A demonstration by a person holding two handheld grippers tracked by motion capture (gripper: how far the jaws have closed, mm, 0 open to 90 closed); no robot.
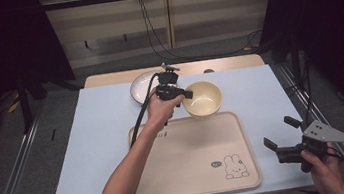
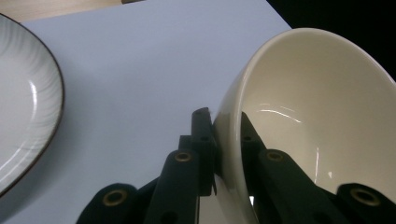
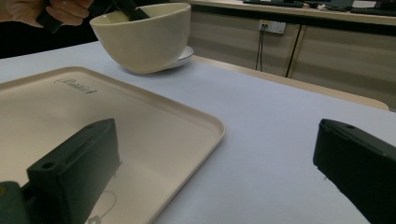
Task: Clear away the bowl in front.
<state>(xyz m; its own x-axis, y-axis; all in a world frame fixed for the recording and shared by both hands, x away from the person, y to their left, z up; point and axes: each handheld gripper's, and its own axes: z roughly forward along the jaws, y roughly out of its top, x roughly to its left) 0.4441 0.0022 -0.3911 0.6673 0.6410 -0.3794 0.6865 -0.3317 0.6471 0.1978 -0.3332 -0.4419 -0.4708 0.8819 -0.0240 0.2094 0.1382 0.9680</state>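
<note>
**Cream bowl pinched at the rim, right jaws wide**

Cream ceramic, glossy — that's the bowl (image 1: 202, 98) I see just above centre in the high view, sitting past the far edge of the beige tray (image 1: 196, 184). My left gripper (image 1: 183, 94) has it by the rim on its left side: in the left gripper view one black jaw sits outside the wall and the other inside, both pressed against the bowl (image 2: 299, 121), which looks tipped. In the right gripper view, upper left, its base seems to be lifted at one side above the white table cover (image 3: 280, 135).

To the upper left of the bowl in the high view lies a white plate (image 1: 141, 86) with a dark rim, close beside the gripper; I see it again at the left edge of the left gripper view.

Lower right of the high view — my right gripper (image 1: 279, 134), jaws spread wide with nothing between them, held just off the tray's right edge. A small rabbit drawing (image 1: 234, 166) marks the tray's lower right corner.
</note>
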